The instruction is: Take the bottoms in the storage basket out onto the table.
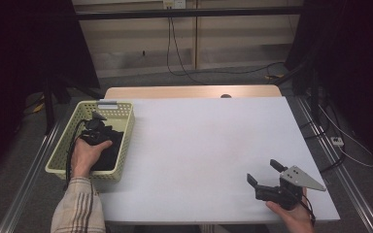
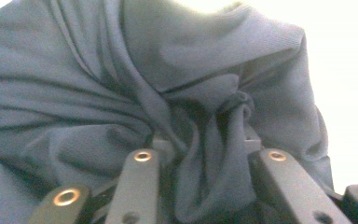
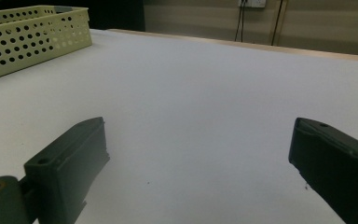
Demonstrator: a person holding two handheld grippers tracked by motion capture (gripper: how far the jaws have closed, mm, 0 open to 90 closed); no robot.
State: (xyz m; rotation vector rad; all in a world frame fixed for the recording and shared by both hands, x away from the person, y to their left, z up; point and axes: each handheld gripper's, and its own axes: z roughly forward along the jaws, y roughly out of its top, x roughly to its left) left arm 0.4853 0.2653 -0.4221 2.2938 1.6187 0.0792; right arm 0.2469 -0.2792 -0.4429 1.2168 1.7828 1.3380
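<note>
Dark cloth is lying bunched inside the pale yellow-green perforated basket, which is sitting at about 9 o'clock on the white table, near its left edge. Left hand is reaching into the basket from 6 o'clock, holding the left gripper down among the cloth; a checked sleeve is covering the forearm. From the left gripper view the cloth is showing blue-grey, heavily folded and creased, and a twisted ridge of it is running down between the two black jaws, which are standing close on either side of that fold, pinching it. Bright pale background is showing at 1 to 3 o'clock past the cloth's edge in that view. Right gripper is sitting low over the table at about 4 o'clock, well apart from the basket, held by the right hand coming in from the bottom edge; a grey three-cornered plate is riding on top of it. Its jaws are spread wide with nothing between them, bare white table showing in the gap in the right gripper view. In that same view the basket is standing at 10 o'clock, its hole-patterned wall facing the camera. A wooden strip is edging the table at 12 o'clock, cables trailing on the floor beyond.
</note>
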